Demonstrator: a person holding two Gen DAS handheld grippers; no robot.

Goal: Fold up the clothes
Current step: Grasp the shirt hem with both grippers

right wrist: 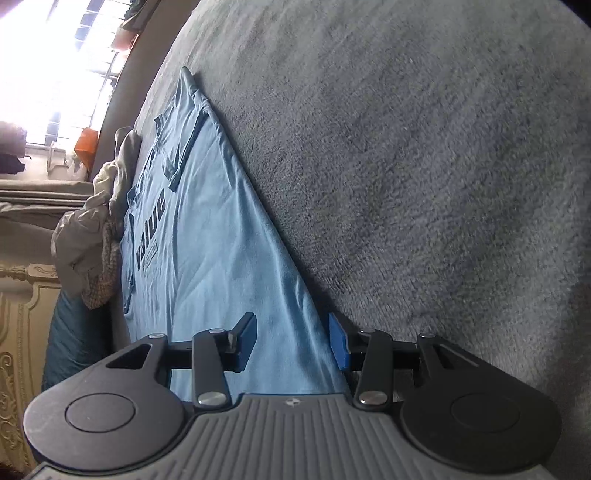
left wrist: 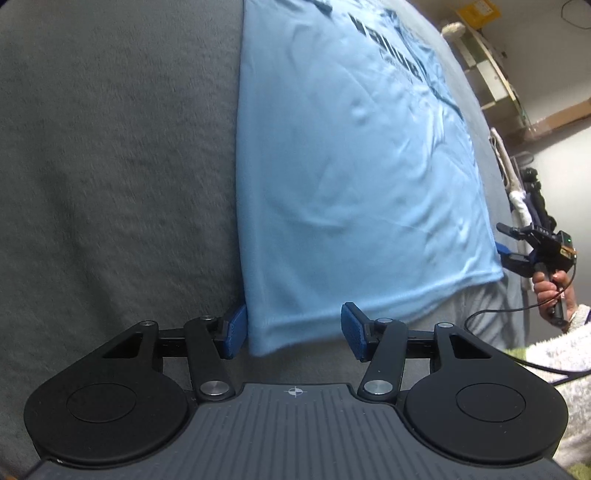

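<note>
A light blue T-shirt (left wrist: 351,177) with dark lettering lies flat on a grey blanket (left wrist: 110,166). My left gripper (left wrist: 294,330) is open at the near hem. The shirt's left hem corner sits between the blue pads (left wrist: 234,330), which do not press it. In the same view my right gripper (left wrist: 511,245) is open at the other hem corner, held by a hand (left wrist: 546,286). In the right wrist view the T-shirt (right wrist: 207,236) stretches away from my right gripper (right wrist: 291,341). Its side edge and hem lie loose between the fingers (right wrist: 338,343).
A heap of pale clothes (right wrist: 96,229) lies beyond the shirt's far side, near a bright window (right wrist: 55,74) and carved wooden furniture (right wrist: 18,332). Wooden shelving (left wrist: 495,74) and a cardboard box (left wrist: 480,11) stand past the bed. A fluffy sleeve (left wrist: 561,350) and a cable (left wrist: 491,314) are at the right.
</note>
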